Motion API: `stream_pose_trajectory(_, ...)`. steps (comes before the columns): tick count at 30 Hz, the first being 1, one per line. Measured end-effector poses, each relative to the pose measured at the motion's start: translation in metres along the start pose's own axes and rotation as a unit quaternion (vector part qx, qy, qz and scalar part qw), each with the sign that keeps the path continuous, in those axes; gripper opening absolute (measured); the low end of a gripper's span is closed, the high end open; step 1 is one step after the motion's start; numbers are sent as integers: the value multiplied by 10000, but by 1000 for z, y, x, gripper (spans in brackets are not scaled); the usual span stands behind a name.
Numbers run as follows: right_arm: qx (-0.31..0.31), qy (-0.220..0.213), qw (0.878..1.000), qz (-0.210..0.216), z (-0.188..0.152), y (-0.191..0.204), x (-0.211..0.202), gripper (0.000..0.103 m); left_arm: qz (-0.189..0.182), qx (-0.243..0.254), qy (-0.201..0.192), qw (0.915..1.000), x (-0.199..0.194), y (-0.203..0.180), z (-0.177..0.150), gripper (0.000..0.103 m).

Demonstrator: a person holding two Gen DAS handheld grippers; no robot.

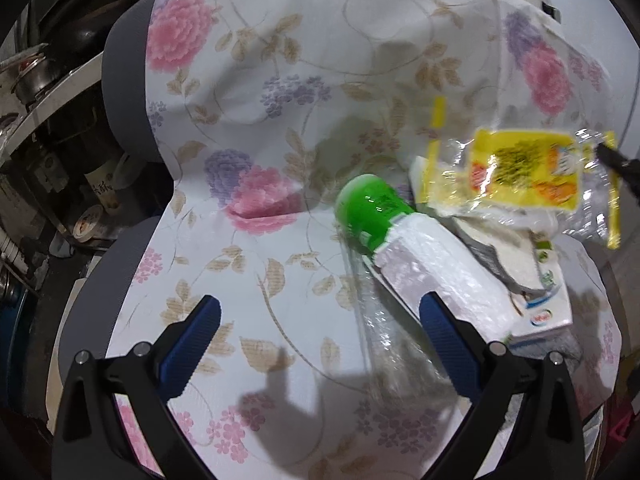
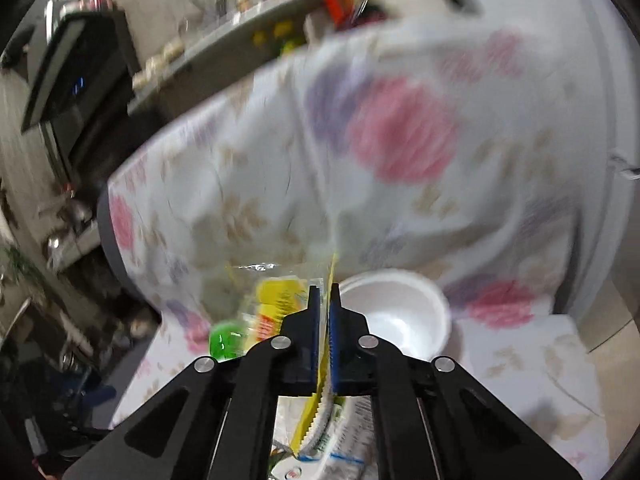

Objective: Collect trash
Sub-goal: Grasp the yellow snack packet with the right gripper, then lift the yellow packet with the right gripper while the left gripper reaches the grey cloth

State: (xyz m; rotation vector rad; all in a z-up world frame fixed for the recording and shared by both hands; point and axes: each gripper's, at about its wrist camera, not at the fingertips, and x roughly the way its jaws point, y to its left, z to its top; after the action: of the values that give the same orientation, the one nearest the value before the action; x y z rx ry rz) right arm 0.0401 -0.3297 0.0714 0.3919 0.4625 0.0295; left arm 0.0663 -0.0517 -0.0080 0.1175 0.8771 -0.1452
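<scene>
Left wrist view shows the left tongs (image 1: 320,344) spread wide and released, hovering low over a flowered cloth (image 1: 280,80) that covers what looks like a cushioned seat rather than a counter; grey padding shows at the cloth's left edge. Between and just beyond the blue fingers (image 1: 192,344) lies a bottle (image 1: 420,264) on its side, its green cap (image 1: 370,210) pointing toward the middle of the cloth and its body wrapped in white. The right-hand finger overlaps the bottle's body in the picture, though I cannot tell whether it touches. Just beside the bottle, toward the right edge of the cloth, lies a flat white carton (image 1: 536,300) with crumpled paper on top. Above that pile hangs a yellow wrapper (image 1: 524,172) with clear crinkled plastic, lifted off the cloth and pinched at its far right side by the tip of the right tongs (image 1: 618,160). Right wrist view, blurred, shows the right tongs (image 2: 324,300) clenched on the yellow wrapper (image 2: 280,300), its edge running down between the blue fingers. A white bowl (image 2: 396,312) sits on the cloth just beyond the right finger, and the green cap (image 2: 224,340) shows to the left.
</scene>
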Motion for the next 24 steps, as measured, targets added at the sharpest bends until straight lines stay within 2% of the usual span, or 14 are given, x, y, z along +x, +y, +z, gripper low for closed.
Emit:
stream_pose_trajectory(1, 23, -191, 9997, -133, 0, -5, -18, 3, -4, 29, -1, 10000, -2, -3, -2, 97)
stream_pose_trajectory(4, -16, -382, 9977, -556, -12, -18, -48, 3, -99, 158, 0, 9998, -7, -12, -10, 96)
stream_pose_trajectory(7, 95, -240, 9961, -842, -32, -38, -71, 3, -278, 265, 66, 9992, -9, -25, -17, 93)
stream_pose_trajectory(12, 357, 242, 9933, -1073, -67, -66, -81, 4, -458, 466, -10, 9979, -14, -46, -19, 92)
stream_pose_trajectory(14, 453, 553, 9920, -1037, -78, -74, -79, 4, -522, 537, -73, 9972, -16, -55, -17, 92)
stream_pose_trajectory(16, 443, 886, 9912, -882, -88, -78, -75, 9, -542, 616, -113, 9966, -15, -62, -12, 92)
stream_pose_trajectory(23, 371, 1481, 9873, -446, -109, -81, -66, 15, -654, 679, -261, 9952, -13, -82, 7, 86)
stream_pose_trajectory(24, 383, 1586, 9858, -388, -113, -81, -65, 19, -698, 713, -265, 9947, -13, -86, 7, 86)
